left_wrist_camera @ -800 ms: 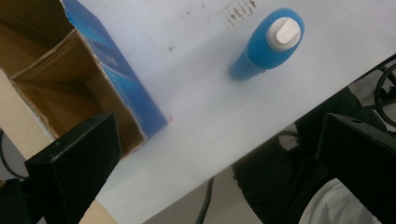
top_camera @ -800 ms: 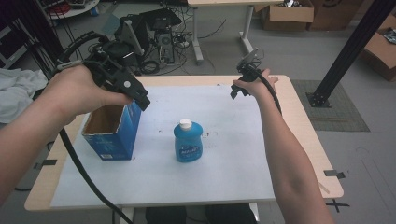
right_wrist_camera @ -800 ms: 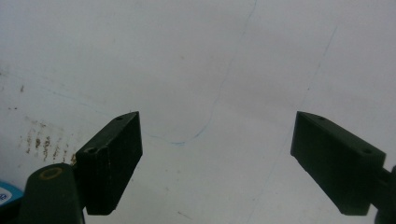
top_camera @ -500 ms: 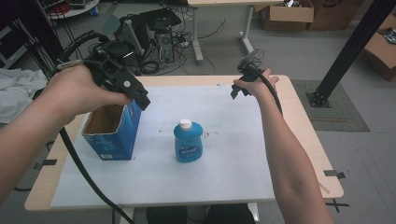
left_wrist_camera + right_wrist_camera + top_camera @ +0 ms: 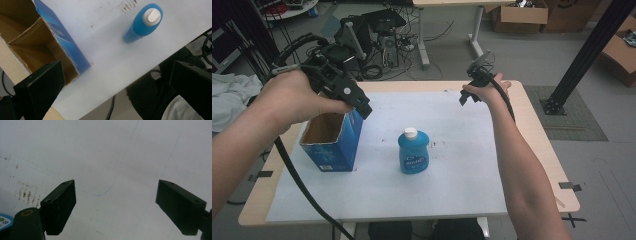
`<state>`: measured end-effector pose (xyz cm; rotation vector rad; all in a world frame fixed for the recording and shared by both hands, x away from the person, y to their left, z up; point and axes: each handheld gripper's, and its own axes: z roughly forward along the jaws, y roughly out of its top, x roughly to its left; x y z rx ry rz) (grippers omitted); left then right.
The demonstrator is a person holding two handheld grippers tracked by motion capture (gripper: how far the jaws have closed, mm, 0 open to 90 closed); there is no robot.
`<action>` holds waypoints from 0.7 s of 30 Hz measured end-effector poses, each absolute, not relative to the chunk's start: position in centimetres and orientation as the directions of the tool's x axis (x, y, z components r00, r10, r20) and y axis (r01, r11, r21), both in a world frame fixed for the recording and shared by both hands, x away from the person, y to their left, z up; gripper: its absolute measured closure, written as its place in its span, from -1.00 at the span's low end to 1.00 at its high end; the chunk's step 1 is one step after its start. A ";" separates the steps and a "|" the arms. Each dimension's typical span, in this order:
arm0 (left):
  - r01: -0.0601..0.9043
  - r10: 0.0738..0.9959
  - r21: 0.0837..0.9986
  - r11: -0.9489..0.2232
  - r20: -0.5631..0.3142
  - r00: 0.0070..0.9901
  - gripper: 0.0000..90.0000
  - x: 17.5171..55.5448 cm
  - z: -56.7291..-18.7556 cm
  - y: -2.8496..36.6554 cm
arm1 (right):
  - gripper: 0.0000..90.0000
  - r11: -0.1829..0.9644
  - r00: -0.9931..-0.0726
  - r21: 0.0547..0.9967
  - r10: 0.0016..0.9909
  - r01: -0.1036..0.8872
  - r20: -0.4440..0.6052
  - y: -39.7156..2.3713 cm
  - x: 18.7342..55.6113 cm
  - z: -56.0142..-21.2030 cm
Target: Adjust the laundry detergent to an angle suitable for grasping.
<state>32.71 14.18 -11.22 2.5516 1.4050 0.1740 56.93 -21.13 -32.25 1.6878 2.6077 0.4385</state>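
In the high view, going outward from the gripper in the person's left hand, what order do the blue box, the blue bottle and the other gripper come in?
From the left gripper:
1. Blue box, open-topped, right beneath it at the table's left.
2. Blue bottle, standing upright mid-table, to its right.
3. Right gripper, across near the table's far right edge.

Bottle (image 5: 413,151) right of box (image 5: 332,141)
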 end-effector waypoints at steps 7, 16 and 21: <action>0.817 0.843 0.250 -0.520 -0.003 0.538 -0.98 32.7 -11.2 14.1 | -0.63 0.382 -0.419 0.230 0.896 0.895 0.143 -21.3 56.9 -32.3; 0.809 0.833 0.245 -0.535 -0.008 0.553 -0.98 32.9 -11.5 14.0 | -0.63 0.389 -0.427 0.232 0.892 0.892 0.145 -21.3 56.8 -32.1; 0.806 0.831 0.249 -0.536 -0.010 0.556 -0.99 33.0 -11.4 13.9 | -0.63 0.390 -0.427 0.229 0.892 0.892 0.146 -21.3 56.8 -32.2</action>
